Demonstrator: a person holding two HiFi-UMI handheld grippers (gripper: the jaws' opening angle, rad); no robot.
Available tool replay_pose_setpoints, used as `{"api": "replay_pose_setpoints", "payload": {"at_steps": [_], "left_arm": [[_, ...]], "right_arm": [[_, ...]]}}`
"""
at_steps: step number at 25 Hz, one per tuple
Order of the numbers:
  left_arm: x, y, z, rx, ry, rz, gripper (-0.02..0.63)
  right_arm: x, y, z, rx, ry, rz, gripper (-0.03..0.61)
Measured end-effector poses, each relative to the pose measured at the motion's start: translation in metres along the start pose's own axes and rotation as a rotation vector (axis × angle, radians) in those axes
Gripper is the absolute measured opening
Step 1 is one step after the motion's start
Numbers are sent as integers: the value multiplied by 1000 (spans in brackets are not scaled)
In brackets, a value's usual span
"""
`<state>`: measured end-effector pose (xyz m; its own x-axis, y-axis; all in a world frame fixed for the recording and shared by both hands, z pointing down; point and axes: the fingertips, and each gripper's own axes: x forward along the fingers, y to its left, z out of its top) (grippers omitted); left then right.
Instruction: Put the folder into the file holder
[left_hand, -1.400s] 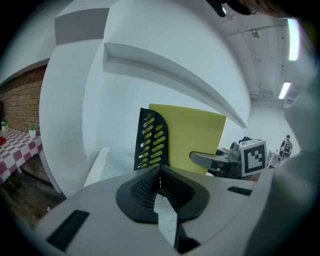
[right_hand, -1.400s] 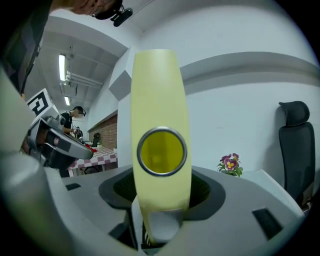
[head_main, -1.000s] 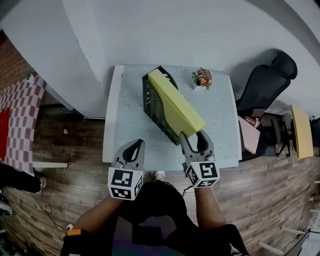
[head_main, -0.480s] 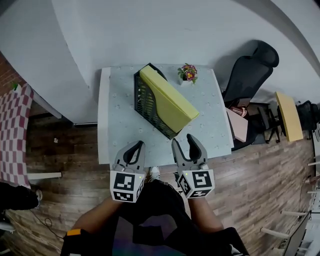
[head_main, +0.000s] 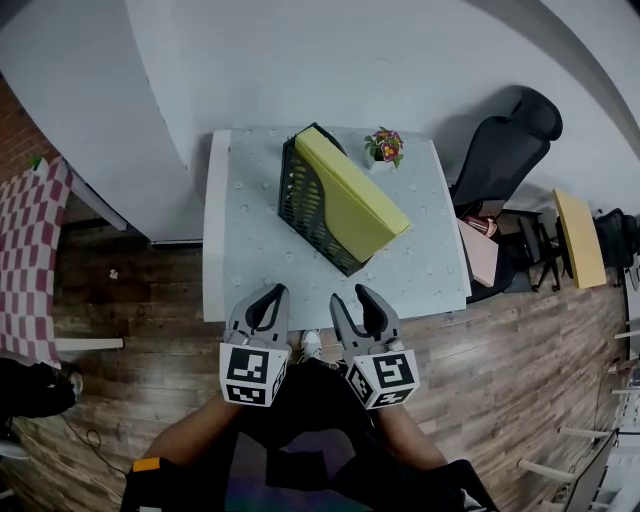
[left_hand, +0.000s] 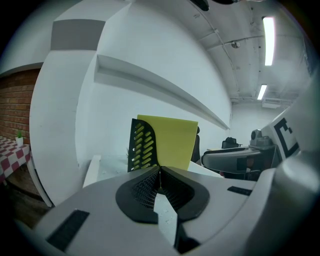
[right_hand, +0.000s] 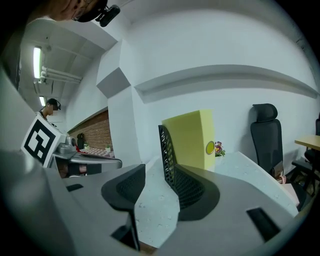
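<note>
A yellow folder (head_main: 352, 196) stands on edge inside the black mesh file holder (head_main: 303, 216) on the pale speckled table (head_main: 245, 255). Both grippers hang at the table's front edge, apart from the holder. My left gripper (head_main: 271, 292) is shut, its tips touching with nothing between them. My right gripper (head_main: 349, 294) is open and empty. In the left gripper view the folder (left_hand: 172, 142) and holder (left_hand: 142, 147) rise beyond the shut left gripper (left_hand: 160, 172). In the right gripper view the folder (right_hand: 192, 140) and holder (right_hand: 167, 150) stand ahead of the right gripper (right_hand: 156, 179).
A small pot of flowers (head_main: 385, 147) sits at the table's far edge behind the holder. A black office chair (head_main: 505, 150) stands to the right, with a yellow-topped table (head_main: 575, 235) beyond it. A white wall runs behind the table. Wooden floor lies below the front edge.
My right gripper has drawn back from the folder's near end to the table's front edge and shifted left towards the left gripper. The folder stays in the holder. The left gripper has hardly moved.
</note>
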<state>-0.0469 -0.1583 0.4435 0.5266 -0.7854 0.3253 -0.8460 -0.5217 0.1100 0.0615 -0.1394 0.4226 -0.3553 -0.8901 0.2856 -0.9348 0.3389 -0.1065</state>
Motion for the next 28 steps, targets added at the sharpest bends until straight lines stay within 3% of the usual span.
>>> {"api": "replay_pose_setpoints", "payload": {"at_steps": [6, 28], "left_arm": [[-3, 5, 0, -4, -4, 11, 15], [2, 3, 2, 1, 0, 14, 15]], "right_arm": [[5, 15, 0, -16, 8, 55, 193], [10, 5, -2, -14, 29, 39, 193]]}}
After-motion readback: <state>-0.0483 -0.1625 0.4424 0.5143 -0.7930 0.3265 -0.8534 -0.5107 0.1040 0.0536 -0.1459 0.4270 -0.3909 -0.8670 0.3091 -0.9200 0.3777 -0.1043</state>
